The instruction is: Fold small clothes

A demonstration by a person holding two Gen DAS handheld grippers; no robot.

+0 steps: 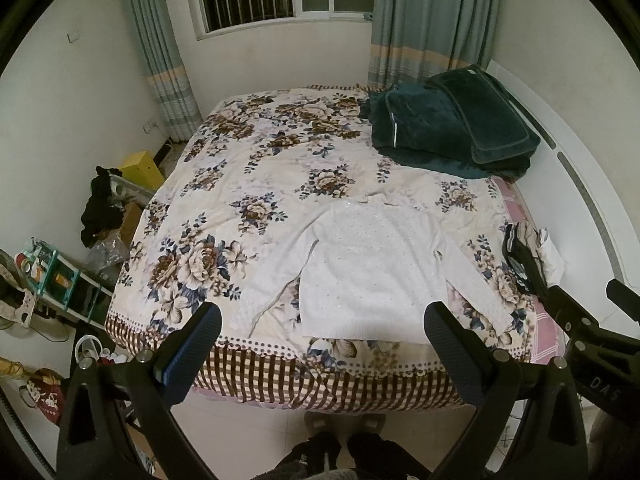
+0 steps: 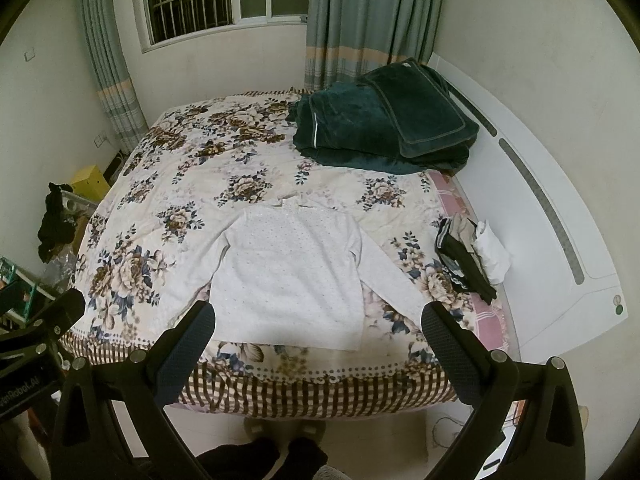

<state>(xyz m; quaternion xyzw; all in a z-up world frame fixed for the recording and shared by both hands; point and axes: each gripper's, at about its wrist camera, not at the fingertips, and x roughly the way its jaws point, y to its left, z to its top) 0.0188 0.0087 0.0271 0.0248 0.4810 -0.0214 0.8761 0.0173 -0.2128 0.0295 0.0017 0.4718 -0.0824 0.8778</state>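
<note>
A small white long-sleeved top [image 1: 368, 268] lies flat, sleeves spread, on the floral bedspread [image 1: 240, 184] near the bed's front edge. It also shows in the right wrist view [image 2: 292, 276]. My left gripper [image 1: 322, 320] is open and empty, held above the front edge of the bed, short of the top's hem. My right gripper [image 2: 318, 320] is open and empty, likewise at the hem side. The right gripper's body shows at the right edge of the left wrist view [image 1: 592, 340].
A folded dark green blanket [image 1: 452, 120] sits at the bed's far right. A small pile of dark and white clothes [image 2: 472, 256] lies at the right edge. Shelves and clutter [image 1: 60, 280] stand on the floor to the left. White headboard [image 2: 560, 216] on the right.
</note>
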